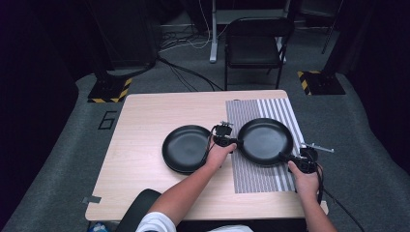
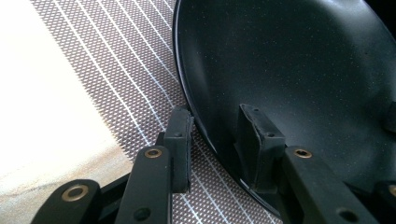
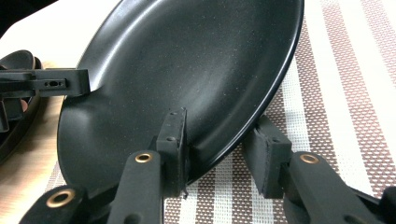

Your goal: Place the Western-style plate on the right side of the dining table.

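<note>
Both grippers pinch the rim of one black plate (image 1: 265, 140), which sits on the striped mat (image 1: 251, 176). The left gripper (image 1: 235, 142) bites its left edge, the right gripper (image 1: 285, 157) its near edge. It looks hard, smooth, maybe slippery. Another plate (image 1: 186, 147) lies left of the mat.

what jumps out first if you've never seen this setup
A black plate on the striped mat, pinched at opposite rims by the left gripper and right gripper. Beside it to the left, a stack of black plates sits on the bare wooden table.
</note>
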The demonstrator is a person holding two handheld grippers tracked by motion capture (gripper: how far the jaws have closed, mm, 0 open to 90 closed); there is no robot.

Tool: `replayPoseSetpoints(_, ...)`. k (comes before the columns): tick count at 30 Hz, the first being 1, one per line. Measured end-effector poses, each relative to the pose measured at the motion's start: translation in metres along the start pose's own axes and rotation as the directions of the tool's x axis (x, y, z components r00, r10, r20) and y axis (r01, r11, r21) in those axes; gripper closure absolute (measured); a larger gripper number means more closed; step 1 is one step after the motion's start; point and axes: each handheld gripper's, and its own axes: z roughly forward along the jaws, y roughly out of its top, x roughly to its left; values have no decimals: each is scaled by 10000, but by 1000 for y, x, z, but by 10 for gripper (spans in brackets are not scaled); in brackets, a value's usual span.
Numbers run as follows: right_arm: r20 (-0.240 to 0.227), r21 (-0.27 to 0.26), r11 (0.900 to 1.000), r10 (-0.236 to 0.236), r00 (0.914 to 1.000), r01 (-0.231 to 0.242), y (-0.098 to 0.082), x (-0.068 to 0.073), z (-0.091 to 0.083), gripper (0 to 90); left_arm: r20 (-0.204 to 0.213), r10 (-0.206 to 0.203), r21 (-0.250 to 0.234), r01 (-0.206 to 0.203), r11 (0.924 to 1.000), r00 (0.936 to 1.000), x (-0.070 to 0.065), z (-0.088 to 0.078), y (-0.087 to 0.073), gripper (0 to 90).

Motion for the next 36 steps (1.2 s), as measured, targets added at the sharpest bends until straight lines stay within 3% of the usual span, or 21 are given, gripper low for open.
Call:
replayPoseSetpoints(6, 84, 146, 9998, 142, 9999, -143, 0, -2, 8, 604, -331, 64, 119, -60, 9999, 9994, 1, 3, 1, 657)
replayPoseSetpoints(20, 182, 289, 9993, 243, 9995, -248, 1, -7, 12, 587, -262, -93, 144, 97, 9998, 9996, 0, 6, 1, 649)
replayPoseSetpoints(24, 326, 515, 9979, 381, 9987, -397, 0, -9, 14, 574, -442, 163, 205, -154, 9997, 9989, -4, 6, 1, 647)
replayPoseSetpoints(30, 386, 541, 9980, 302, 9988, -323, 1, -9, 13, 572, -428, 177, 269, -166, 9995, 9989, -4, 6, 2, 638)
replayPoseSetpoints(36, 573, 576, 9982, 159, 9982, -192, 1, -7, 12, 560, -539, 451, 309, -435, 9986, 9975, -8, 7, 1, 589)
